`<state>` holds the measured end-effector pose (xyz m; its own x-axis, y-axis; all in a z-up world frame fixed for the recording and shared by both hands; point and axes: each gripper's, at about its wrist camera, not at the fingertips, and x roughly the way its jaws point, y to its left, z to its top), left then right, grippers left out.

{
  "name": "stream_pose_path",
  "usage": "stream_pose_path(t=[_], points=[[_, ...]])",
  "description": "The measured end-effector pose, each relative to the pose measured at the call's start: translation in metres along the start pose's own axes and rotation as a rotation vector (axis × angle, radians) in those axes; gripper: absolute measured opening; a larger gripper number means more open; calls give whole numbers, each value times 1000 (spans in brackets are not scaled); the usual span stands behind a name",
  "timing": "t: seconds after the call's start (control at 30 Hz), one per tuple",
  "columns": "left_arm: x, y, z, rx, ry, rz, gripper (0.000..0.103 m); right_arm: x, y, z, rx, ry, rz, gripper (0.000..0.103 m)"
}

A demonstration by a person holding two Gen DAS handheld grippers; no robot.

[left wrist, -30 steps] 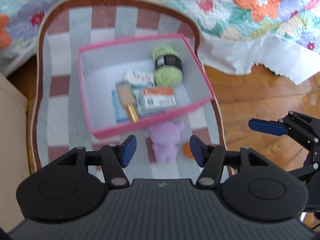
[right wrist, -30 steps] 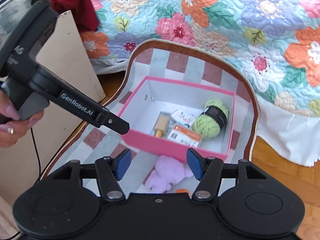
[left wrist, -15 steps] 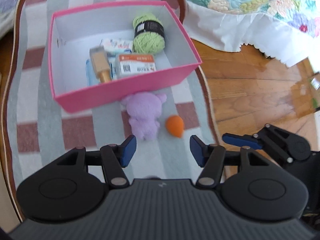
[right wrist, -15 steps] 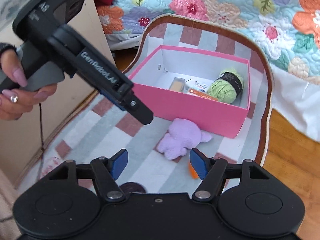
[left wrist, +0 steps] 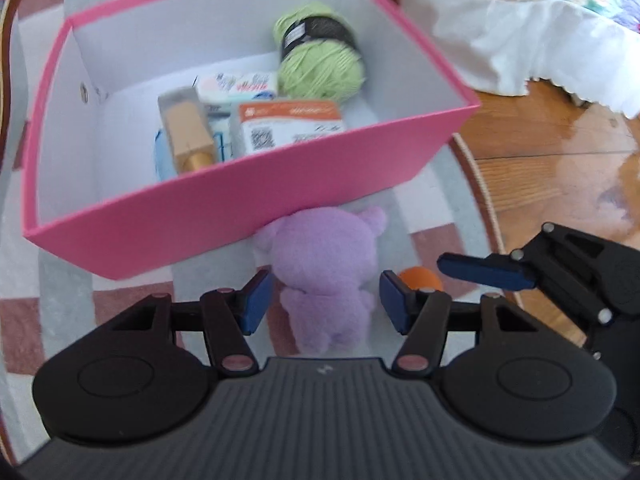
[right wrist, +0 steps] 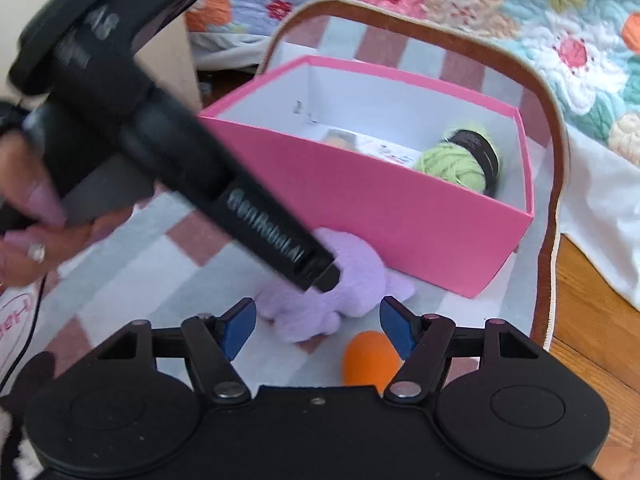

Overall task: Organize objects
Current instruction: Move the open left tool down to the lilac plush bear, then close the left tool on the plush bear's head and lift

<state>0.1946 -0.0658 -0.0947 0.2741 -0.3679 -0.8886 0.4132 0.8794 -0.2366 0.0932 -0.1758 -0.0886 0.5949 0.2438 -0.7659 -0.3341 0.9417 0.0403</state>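
Observation:
A purple plush toy (left wrist: 324, 272) lies on the striped rug against the front wall of a pink box (left wrist: 224, 220). My left gripper (left wrist: 322, 300) is open, its blue fingers on either side of the plush. An orange egg-shaped object (left wrist: 420, 278) lies to the plush's right. The box holds green yarn (left wrist: 320, 64), a gold bottle (left wrist: 188, 136) and small packets (left wrist: 288, 124). In the right wrist view my right gripper (right wrist: 316, 326) is open and empty, hovering near the plush (right wrist: 332, 300) and the orange object (right wrist: 370, 358); the left gripper's body crosses in front.
The striped rug (left wrist: 52, 296) lies on wooden floor (left wrist: 560, 168). A bed with a floral quilt (right wrist: 500, 4) and white skirt (left wrist: 520, 40) stands behind the box. A beige panel (right wrist: 168, 60) stands at the left.
My left gripper has moved down and forward, so its fingers now flank the plush. My right gripper has moved lower and closer to the plush and orange object.

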Motion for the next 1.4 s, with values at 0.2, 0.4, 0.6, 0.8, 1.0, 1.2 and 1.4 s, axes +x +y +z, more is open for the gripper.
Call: stream_pose_path(t=[0.2, 0.4, 0.6, 0.8, 1.0, 1.2, 1.4], points=[[18, 18, -9, -46, 6, -66, 56, 21, -17, -2, 109, -3, 51, 73], [27, 33, -11, -107, 10, -143, 37, 38, -1, -2, 13, 52, 51, 73], [29, 38, -15, -205, 36, -174, 34, 58, 2, -2, 46, 84, 43, 79], [27, 45, -24, -349, 72, -181, 33, 61, 17, -2, -37, 84, 27, 78], [15, 43, -33, -354, 79, -121, 33, 58, 30, -7, -66, 63, 57, 56], [7, 51, -32, -392, 81, -119, 33, 54, 47, -7, -103, 70, 33, 49], [-6, 54, -30, -314, -36, -97, 47, 52, 47, -8, 42, 80, 35, 59]])
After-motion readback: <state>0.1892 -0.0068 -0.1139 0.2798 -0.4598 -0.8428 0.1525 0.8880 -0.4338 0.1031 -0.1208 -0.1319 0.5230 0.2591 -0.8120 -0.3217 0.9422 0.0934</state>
